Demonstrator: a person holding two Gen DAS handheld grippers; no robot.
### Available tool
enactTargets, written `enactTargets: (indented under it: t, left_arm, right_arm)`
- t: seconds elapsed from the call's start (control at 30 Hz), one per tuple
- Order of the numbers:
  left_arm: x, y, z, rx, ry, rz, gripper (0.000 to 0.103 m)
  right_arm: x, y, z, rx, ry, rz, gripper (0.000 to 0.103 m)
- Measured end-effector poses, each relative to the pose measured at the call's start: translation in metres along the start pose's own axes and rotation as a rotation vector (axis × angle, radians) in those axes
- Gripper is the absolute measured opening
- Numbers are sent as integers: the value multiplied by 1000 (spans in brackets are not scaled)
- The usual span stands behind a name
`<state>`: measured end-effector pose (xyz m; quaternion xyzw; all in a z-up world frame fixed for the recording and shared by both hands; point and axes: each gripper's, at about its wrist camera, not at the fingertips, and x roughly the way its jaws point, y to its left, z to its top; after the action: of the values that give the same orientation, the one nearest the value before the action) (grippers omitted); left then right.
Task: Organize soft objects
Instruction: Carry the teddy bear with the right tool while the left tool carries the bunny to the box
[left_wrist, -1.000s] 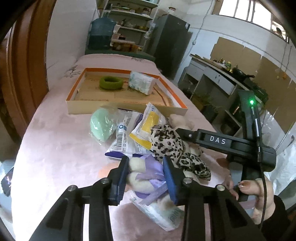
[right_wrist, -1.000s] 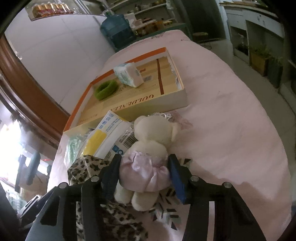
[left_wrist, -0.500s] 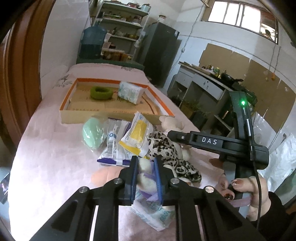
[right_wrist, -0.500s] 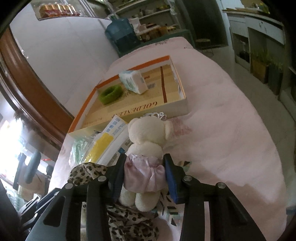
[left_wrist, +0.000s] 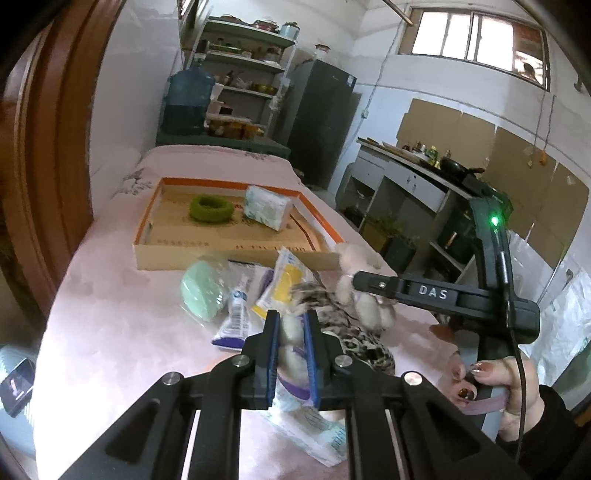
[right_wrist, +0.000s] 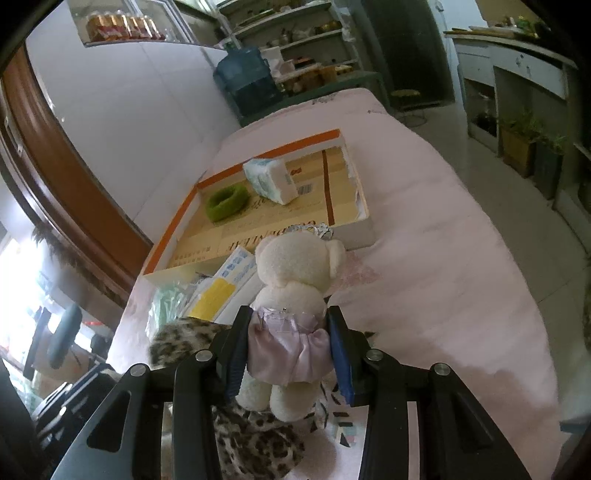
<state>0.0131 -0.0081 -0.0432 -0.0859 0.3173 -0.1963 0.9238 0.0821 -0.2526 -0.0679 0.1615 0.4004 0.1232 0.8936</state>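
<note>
Two tools are each clamping a plush toy: the left tool (left_wrist: 291, 350), nearly closed, is pinching a small white-and-purple plush (left_wrist: 290, 332); the right tool (right_wrist: 286, 350), half open, is squeezing the cream bear (right_wrist: 295, 280) at its pink skirt. Both are hanging just above the pink desk (right_wrist: 424, 258). Best carrying them level, clearing the rim of the box (right_wrist: 354, 229) beyond before releasing.

The only lettering I can read is "DAS", white on the black arm of the right gripper (left_wrist: 432, 293), just beside the cream bear. Print on the cardboard tray's floor (right_wrist: 258, 236) is upside down and too blurred.
</note>
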Motion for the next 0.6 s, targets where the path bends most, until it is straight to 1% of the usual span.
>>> enactTargets:
  t: [0.3,0.6]
  left_arm:
    - [-15,12,16,-5,-61,19,12]
    - [-21,15,36,27,-112,58,12]
  right_arm:
    - [-15,-3,10,-5,-48,-13,41]
    - [-23,8,20,-52,-70,-9,41]
